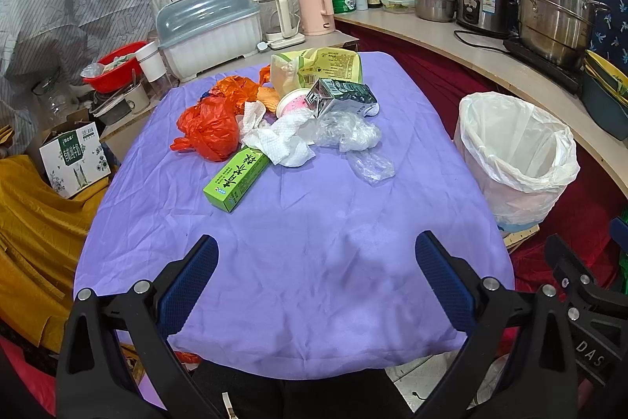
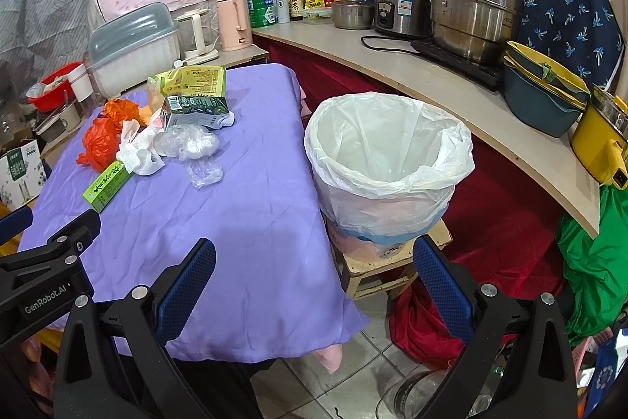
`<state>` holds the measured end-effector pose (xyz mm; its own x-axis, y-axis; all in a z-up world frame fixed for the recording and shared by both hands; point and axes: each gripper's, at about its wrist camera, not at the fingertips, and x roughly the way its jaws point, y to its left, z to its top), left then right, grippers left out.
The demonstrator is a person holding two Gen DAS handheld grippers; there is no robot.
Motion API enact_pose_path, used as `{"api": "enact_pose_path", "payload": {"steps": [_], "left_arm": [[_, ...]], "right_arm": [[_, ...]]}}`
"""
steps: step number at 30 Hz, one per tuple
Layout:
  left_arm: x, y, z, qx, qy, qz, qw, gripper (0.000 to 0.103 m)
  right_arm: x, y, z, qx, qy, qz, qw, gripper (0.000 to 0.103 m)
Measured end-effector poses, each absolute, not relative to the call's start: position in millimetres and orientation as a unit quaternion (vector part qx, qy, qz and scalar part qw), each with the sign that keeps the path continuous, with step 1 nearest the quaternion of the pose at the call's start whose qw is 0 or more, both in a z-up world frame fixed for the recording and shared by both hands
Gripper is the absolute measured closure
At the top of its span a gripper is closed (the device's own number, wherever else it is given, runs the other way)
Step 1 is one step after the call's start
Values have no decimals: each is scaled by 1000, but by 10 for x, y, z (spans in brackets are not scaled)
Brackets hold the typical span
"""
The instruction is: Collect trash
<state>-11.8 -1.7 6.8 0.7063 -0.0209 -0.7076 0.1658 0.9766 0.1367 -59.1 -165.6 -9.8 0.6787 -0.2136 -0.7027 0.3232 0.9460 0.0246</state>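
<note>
Tablecloth [image 1: 298,230] matt purple cloth; bin liner [image 2: 386,144] thin translucent plastic.

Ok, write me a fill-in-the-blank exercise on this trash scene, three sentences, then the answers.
1. The trash pile lies on a table covered by a cloth coloured ____.
2. The bin beside the table is lined with a white plastic ____.
3. The left gripper and the right gripper both have their jaws ____, holding nothing.

Missing words: purple; bag; open
</note>
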Motion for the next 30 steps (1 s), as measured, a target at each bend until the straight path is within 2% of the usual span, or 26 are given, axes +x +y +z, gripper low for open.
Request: {"api": "enact_pose_path", "payload": {"steps": [30], "left_arm": [[92, 128, 24, 73, 371, -64, 924, 7]], "right_arm": [[-478, -1716, -133, 80, 376, -152, 911, 7]]}}
